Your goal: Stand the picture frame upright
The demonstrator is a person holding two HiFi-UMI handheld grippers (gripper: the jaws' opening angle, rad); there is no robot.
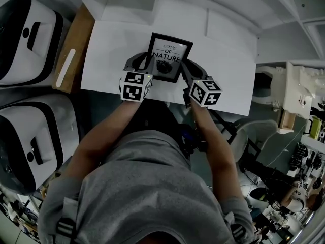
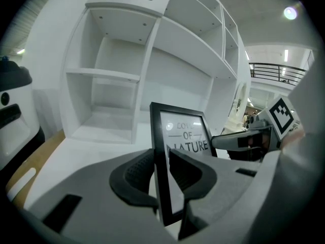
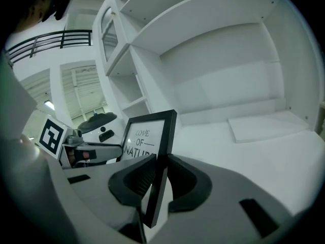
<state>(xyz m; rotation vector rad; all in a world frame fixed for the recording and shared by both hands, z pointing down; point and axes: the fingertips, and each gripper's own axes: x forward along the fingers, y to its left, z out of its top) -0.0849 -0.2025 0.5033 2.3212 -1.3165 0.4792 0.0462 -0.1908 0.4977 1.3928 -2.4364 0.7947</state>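
Head view. Black picture frame (image 1: 168,56) over the white worktop (image 1: 109,50), near the middle of its front edge, print turned up toward the camera, top edge toward the back of the worktop. Left gripper (image 1: 147,65) clamped on the frame's left side, right gripper (image 1: 184,69) clamped on its right side, both marker cubes just over the front edge. Off the worktop's left edge, a wooden board (image 1: 76,39) and two white machines (image 1: 28,34). Cannot tell here whether the frame's bottom edge touches the worktop.

Left gripper view. Jaws of the left gripper (image 2: 161,176) closed on the left side bar of the picture frame (image 2: 185,133), one dark pad pressing the front, the other the back. Frame seen nearly edge-on, lower corner just below the pads, print reading "LOVE OF NATURE". Right gripper (image 2: 228,140) at the frame's far side. White shelf unit (image 2: 152,65) behind, at the back of the worktop.

Right gripper view. Jaws of the right gripper (image 3: 158,179) closed on the right side bar of the picture frame (image 3: 144,136), pads tight on both faces. Left gripper (image 3: 104,149) at the far side. White shelf unit (image 3: 213,70) behind.
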